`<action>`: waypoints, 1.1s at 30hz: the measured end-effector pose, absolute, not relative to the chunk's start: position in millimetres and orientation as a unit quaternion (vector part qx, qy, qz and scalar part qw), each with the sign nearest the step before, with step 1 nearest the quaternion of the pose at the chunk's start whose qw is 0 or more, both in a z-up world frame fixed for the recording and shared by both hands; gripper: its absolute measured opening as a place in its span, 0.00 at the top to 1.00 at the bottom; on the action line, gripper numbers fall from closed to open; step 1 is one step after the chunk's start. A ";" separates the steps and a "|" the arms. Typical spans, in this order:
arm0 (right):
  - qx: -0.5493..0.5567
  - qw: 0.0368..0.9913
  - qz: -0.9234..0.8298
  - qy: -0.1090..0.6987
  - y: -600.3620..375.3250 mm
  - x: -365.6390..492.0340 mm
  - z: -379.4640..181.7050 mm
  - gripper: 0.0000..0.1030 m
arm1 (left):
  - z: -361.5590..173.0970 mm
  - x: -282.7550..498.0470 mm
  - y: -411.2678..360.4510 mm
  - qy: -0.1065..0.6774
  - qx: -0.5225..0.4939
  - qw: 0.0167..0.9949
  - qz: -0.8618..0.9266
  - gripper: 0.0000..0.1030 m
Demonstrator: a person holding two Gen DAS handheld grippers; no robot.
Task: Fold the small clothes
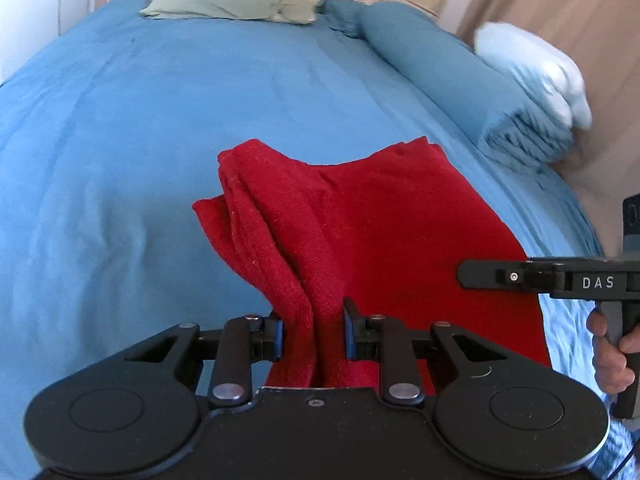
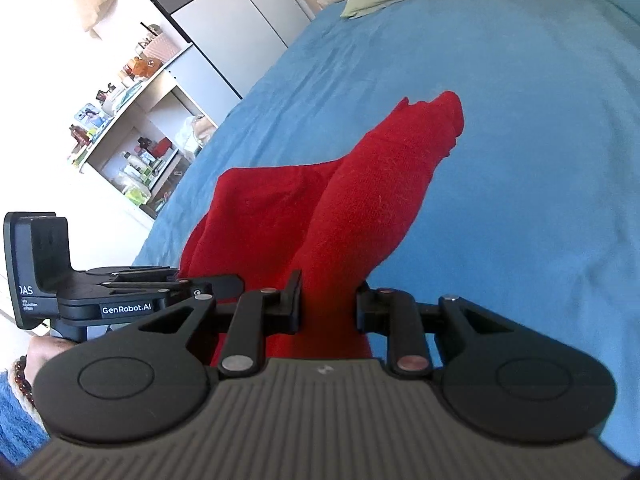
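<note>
A red fleece garment [image 1: 360, 216] hangs lifted over the blue bed sheet [image 1: 140, 128]. My left gripper [image 1: 313, 330] is shut on a bunched corner of it, the blue pads pressing the folds from both sides. In the right wrist view the same red garment [image 2: 360, 200] runs up and away from my right gripper [image 2: 328, 300], which is shut on another bunched corner. The right gripper [image 1: 472, 276] also shows at the right edge of the left wrist view, its tip lying over the red cloth. The left gripper [image 2: 176, 276] appears at the left of the right wrist view, against the garment's edge.
A folded blue duvet [image 1: 440, 64] and a white pillow [image 1: 532, 68] lie at the bed's right side, a green pillow [image 1: 228, 4] at the head. Shelves with bottles and boxes [image 2: 136, 152] stand beside the bed. A hand [image 1: 612, 348] grips the right tool's handle.
</note>
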State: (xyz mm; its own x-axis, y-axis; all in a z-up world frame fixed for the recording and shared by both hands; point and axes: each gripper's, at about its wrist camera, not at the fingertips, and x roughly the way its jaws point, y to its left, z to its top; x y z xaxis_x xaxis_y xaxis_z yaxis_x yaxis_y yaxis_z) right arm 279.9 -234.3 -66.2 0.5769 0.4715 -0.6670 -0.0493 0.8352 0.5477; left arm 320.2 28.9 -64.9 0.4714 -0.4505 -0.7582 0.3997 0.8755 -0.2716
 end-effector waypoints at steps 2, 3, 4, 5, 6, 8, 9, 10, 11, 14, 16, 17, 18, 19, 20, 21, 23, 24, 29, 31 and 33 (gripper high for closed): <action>0.245 0.853 0.145 0.437 -243.5 255.4 -70.2 0.62 | -73.7 304.6 12.6 0.453 -0.019 0.854 -0.254 0.72; 0.247 0.851 0.141 0.440 -247.8 245.8 -74.9 0.62 | -78.1 299.7 4.6 0.456 -0.012 0.853 -0.256 0.72; 0.248 0.849 0.137 0.445 -251.4 236.1 -82.3 0.62 | -85.6 296.6 -1.6 0.459 -0.005 0.851 -0.256 0.72; 0.249 0.848 0.134 0.448 -258.9 226.3 -90.3 0.62 | -93.8 292.5 -6.6 0.464 0.000 0.848 -0.257 0.72; 0.252 0.846 0.130 0.452 -262.8 220.1 -99.8 0.62 | -102.6 289.4 -9.7 0.470 0.003 0.845 -0.256 0.72; 0.257 0.843 0.122 0.456 -268.0 211.6 -121.1 0.62 | -117.6 286.7 -16.5 0.482 0.002 0.840 -0.249 0.72; 0.260 0.842 0.117 0.457 -270.9 207.8 -131.9 0.62 | -122.9 284.2 -15.8 0.485 0.000 0.840 -0.243 0.71; 0.263 0.842 0.112 0.457 -274.1 203.5 -142.6 0.62 | -127.3 283.8 -16.4 0.483 0.004 0.843 -0.235 0.71; 0.265 0.844 0.109 0.454 -277.5 200.6 -149.8 0.62 | -131.9 284.7 -15.2 0.483 0.001 0.844 -0.233 0.71; 0.285 0.844 0.115 0.441 -285.5 191.5 -165.4 0.61 | -139.7 287.4 -8.5 0.484 -0.020 0.843 -0.232 0.69; 0.286 0.843 0.117 0.439 -286.1 191.7 -171.0 0.60 | -142.0 287.8 -7.7 0.482 -0.017 0.845 -0.232 0.68; 0.286 0.843 0.118 0.439 -286.3 191.6 -172.8 0.59 | -143.4 287.6 -8.8 0.480 -0.011 0.846 -0.231 0.67; 0.286 0.843 0.119 0.440 -286.1 192.1 -174.0 0.59 | -143.0 286.5 -17.9 0.479 -0.007 0.847 -0.230 0.67; 0.286 0.843 0.120 0.440 -285.3 192.7 -174.2 0.59 | -143.0 283.5 -21.3 0.477 -0.004 0.849 -0.229 0.66; 0.285 0.843 0.120 0.440 -284.7 192.7 -174.1 0.58 | -143.0 281.4 -21.1 0.475 -0.001 0.850 -0.227 0.62; 0.283 0.843 0.120 0.441 -282.7 194.2 -172.3 0.58 | -142.3 279.0 -20.4 0.471 0.004 0.853 -0.224 0.57; 0.270 0.848 0.120 0.439 -279.6 193.7 -167.0 0.55 | -139.6 274.5 -17.0 0.467 0.017 0.858 -0.215 0.47; 0.263 0.851 0.121 0.437 -276.8 192.3 -163.7 0.53 | -137.2 273.7 -18.0 0.464 0.027 0.861 -0.208 0.41; 0.222 0.873 0.103 0.423 -267.0 182.0 -133.4 0.05 | -106.3 261.9 -18.4 0.421 0.086 0.889 -0.157 0.06; 0.201 0.887 0.090 0.406 -266.4 173.4 -113.7 0.00 | -86.3 255.5 -16.8 0.405 0.098 0.899 -0.137 0.06; 0.172 0.901 0.076 0.391 -264.4 163.9 -86.1 0.00 | -60.6 246.2 -12.8 0.390 0.106 0.908 -0.109 0.06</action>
State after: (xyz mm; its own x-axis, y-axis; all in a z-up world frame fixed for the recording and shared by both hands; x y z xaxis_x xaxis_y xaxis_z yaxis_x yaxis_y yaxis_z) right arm 163.9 -264.4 -86.1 0.6833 0.2711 -0.6779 -0.0030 0.9295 0.3688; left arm 246.2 -12.8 -60.6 0.6720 -0.1143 -0.7317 0.2801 0.9538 0.1082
